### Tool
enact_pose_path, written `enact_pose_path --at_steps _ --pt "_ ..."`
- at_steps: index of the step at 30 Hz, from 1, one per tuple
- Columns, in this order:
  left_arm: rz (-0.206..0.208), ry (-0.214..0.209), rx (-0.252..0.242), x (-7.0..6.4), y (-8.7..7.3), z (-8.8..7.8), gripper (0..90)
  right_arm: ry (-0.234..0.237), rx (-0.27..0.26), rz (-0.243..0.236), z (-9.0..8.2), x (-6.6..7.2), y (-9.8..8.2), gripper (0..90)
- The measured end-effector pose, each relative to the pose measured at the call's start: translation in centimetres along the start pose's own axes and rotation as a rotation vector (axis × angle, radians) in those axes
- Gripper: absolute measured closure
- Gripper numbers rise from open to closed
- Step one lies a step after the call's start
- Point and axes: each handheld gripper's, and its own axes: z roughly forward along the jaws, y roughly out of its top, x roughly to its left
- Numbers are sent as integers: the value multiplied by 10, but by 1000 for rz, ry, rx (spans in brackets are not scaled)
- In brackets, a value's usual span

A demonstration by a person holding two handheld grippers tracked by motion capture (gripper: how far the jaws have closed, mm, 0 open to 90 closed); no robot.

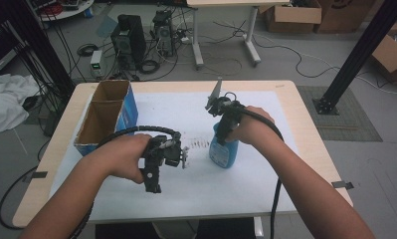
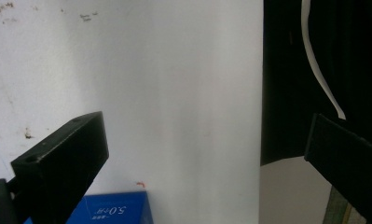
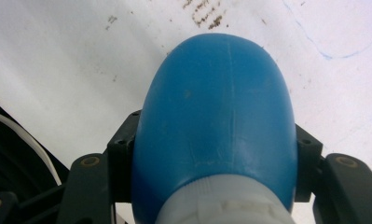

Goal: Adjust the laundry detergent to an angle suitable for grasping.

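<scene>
Your forearms come in at the near edge; right gripper (image 1: 225, 130) has its fingers clamped on the blue bottle (image 3: 218, 126) at the shoulder, just below the white cap (image 3: 225, 205) (pads either side, so the body hangs plumb and won't swing). Bottle sits right of centre on the white tabletop (image 1: 265, 179), base at or near the sheet. Left gripper (image 1: 162, 158) hovers fingers wide, holding nothing, clear of the open cardboard box (image 1: 106, 115) on the left edge, probably kept free to steady or take over
</scene>
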Motion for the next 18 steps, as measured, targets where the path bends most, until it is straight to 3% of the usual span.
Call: enact_pose_path --at_steps 18 --pt "-5 4 -9 0 -3 0 1 -36 24 -13 1 9 3 377"
